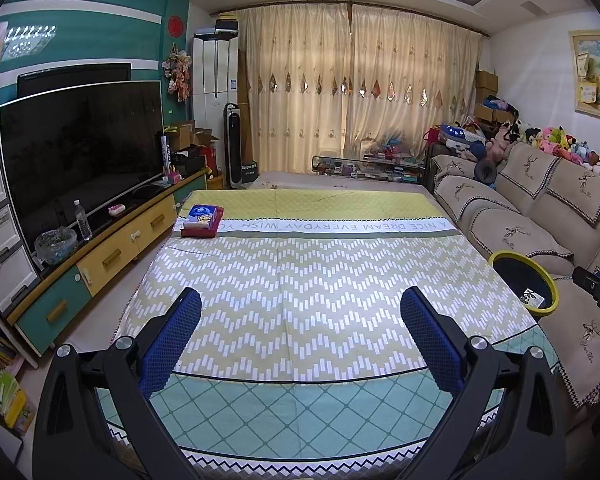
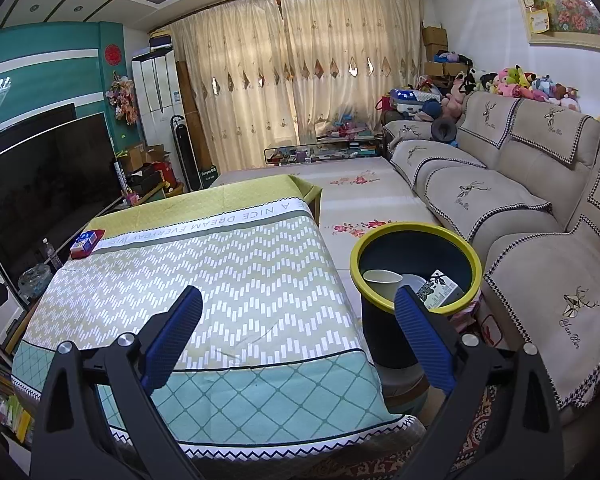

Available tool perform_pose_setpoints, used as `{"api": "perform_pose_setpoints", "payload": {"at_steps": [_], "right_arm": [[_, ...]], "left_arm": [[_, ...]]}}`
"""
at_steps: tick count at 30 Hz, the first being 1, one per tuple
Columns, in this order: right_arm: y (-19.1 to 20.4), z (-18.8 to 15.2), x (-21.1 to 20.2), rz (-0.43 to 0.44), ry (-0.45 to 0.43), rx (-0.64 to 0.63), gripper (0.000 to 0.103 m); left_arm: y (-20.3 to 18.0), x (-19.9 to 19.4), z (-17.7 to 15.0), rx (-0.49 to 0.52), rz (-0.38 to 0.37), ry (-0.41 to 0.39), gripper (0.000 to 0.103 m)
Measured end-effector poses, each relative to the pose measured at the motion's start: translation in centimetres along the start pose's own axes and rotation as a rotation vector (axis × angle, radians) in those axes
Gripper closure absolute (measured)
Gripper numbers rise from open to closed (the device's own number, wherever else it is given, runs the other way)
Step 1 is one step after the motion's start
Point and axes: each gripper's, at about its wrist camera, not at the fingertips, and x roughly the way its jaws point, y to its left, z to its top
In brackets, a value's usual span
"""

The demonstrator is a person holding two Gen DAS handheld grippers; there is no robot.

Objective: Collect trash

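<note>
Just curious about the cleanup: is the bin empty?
No. The bin holds a paper cup and a carton.

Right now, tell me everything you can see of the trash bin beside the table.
The trash bin is round, with a dark, plastic-looking body and a bright yellow rim. It stands upright and open, with no lid, on the floor between the cloth-covered table and the sofa. Inside lie a paper cup on its side, a pale round item, and a printed carton leaning on the wall. The right gripper's open fingers hold nothing, and one partly hides the rim.
</note>
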Motion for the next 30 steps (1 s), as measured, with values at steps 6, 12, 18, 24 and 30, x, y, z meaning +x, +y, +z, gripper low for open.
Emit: {"api": "perform_pose_setpoints", "payload": {"at_steps": [6, 12, 18, 24, 30], "right_arm": [[-0.06, 0.0, 0.04, 0.001, 0.001, 0.001, 0.01], [-0.07, 0.0, 0.14, 0.002, 0.003, 0.003, 0.01], [-0.07, -0.04, 0.2, 0.003, 0.004, 0.003, 0.01], [-0.01, -0.05, 0.22, 0.003, 0.005, 0.003, 0.01], [-0.05, -0.21, 0.38, 0.004, 0.008, 0.002, 0.01]], "left_arm": [[0.06, 0.09, 0.0, 0.0, -0.002, 0.001, 0.005], [0.08, 0.17, -0.03, 0.0, -0.003, 0.003, 0.005], [0.11, 0.38, -0.12, 0.005, -0.006, 0.008, 0.005], [0.09, 0.39, -0.12, 0.005, -0.006, 0.008, 0.005], [0.11, 0.51, -0.15, 0.008, -0.007, 0.011, 0.005]]}}
